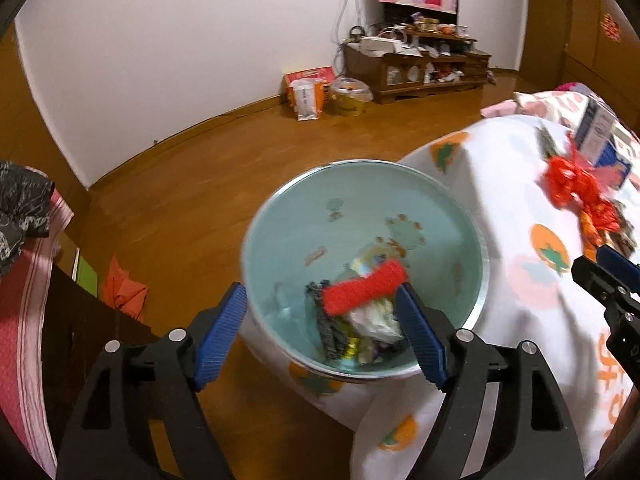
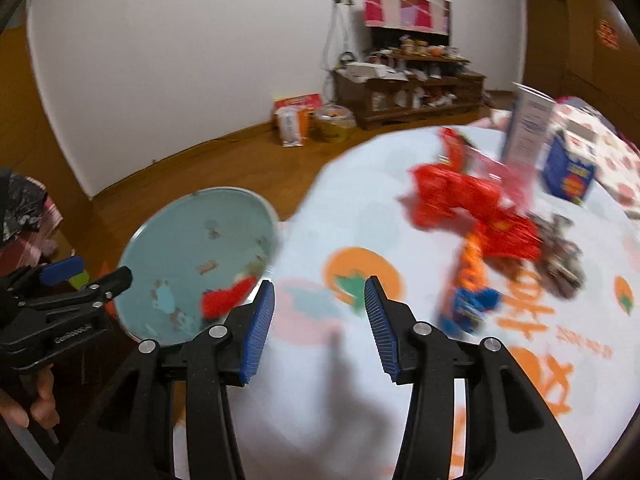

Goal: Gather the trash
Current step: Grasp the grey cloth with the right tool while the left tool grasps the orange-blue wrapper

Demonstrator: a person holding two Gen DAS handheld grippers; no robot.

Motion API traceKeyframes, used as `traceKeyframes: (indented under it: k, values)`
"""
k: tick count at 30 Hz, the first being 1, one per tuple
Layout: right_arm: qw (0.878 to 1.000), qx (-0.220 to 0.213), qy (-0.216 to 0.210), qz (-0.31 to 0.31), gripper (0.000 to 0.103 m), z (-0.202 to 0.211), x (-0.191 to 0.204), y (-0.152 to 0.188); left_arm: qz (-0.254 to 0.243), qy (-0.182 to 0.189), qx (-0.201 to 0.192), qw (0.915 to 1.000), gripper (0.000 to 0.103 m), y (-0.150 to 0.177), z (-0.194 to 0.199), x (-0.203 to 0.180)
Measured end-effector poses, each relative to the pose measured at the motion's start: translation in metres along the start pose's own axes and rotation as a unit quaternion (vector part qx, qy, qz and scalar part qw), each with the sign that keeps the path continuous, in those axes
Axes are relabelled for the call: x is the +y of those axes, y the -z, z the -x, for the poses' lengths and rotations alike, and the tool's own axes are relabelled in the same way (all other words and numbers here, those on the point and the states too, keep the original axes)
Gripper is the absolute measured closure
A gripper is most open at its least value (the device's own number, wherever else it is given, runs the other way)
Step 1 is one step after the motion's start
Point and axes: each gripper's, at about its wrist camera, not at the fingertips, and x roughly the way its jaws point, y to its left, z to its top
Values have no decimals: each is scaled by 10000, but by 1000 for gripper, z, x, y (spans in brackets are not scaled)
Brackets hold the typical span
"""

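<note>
A light blue trash bin [image 1: 280, 216] stands on the floor beside the bed; it also shows in the right wrist view [image 2: 180, 236]. My left gripper [image 1: 324, 322] is open above the bin. A red fuzzy piece [image 1: 364, 288] is in mid-air between its fingers, over wrappers and dark scraps in the bin. My right gripper [image 2: 318, 320] is open and empty over the bedspread [image 2: 320, 380]. Ahead of it lie a crumpled red wrapper [image 2: 460, 196], an orange and blue wrapper [image 2: 468, 292], a dark wrapper [image 2: 560, 256] and blue and white cartons [image 2: 568, 172].
The bed with the fruit-print cover [image 1: 520, 280] fills the right side. Wooden floor [image 1: 180, 184] lies around the bin. A cluttered low cabinet [image 1: 416, 68], a bag and a yellow tub [image 1: 350, 98] stand by the far wall. Dark furniture with cloths [image 1: 24, 240] is at the left.
</note>
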Motion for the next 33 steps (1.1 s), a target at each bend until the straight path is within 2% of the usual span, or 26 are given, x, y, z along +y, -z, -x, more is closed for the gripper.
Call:
traceKeyframes:
  k: [9,17,22,29,33]
  values:
    - [9963,-45,670,-532,56,34,-82,28,-487,438,-10,9979,27,6,10,-70]
    - [9889,-1,1143,-946,56,54,-159,48,-842,1017,15,9912,28,6,12,-136]
    - [9872,7,1210,-1038,56,49,-186,41,-1019,1274,-80,9866,28,-4,11,-176]
    - [9887,61,1055,-1068,56,27,-214,16,-988,1583,-15,9824,28,-24,-3,-226]
    - [9890,65,894,-1173,56,16,-227,3,-1038,1615,21,9814,28,-30,-11,-245]
